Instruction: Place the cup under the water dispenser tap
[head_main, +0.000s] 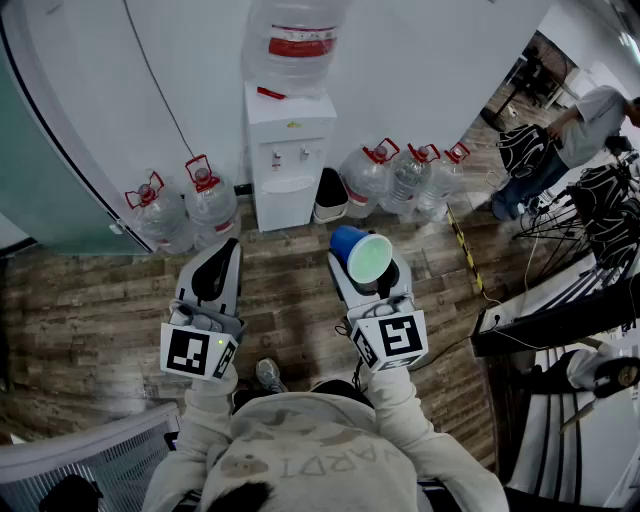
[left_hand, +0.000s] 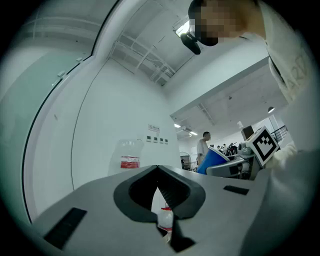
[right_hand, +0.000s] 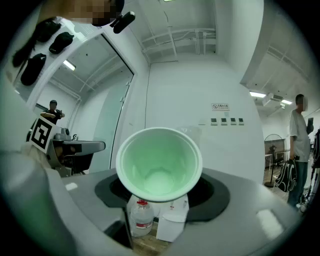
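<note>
A blue cup (head_main: 362, 255) with a pale green inside lies sideways in my right gripper (head_main: 368, 272), which is shut on it. In the right gripper view the cup's mouth (right_hand: 159, 165) faces the camera between the jaws. The white water dispenser (head_main: 290, 170), with a large bottle on top, stands against the wall ahead, its taps (head_main: 290, 157) well beyond the cup. Under the cup in the right gripper view I see the dispenser (right_hand: 170, 225) far off. My left gripper (head_main: 218, 262) hangs beside the right one, shut and holding nothing (left_hand: 158, 172). The left gripper view also catches the cup (left_hand: 215, 161).
Large water bottles stand on the floor left (head_main: 185, 205) and right (head_main: 400, 180) of the dispenser. A black bin (head_main: 330, 195) sits next to it. At the right are a person (head_main: 570, 140), stands and cables. A chair (head_main: 80, 460) is at lower left.
</note>
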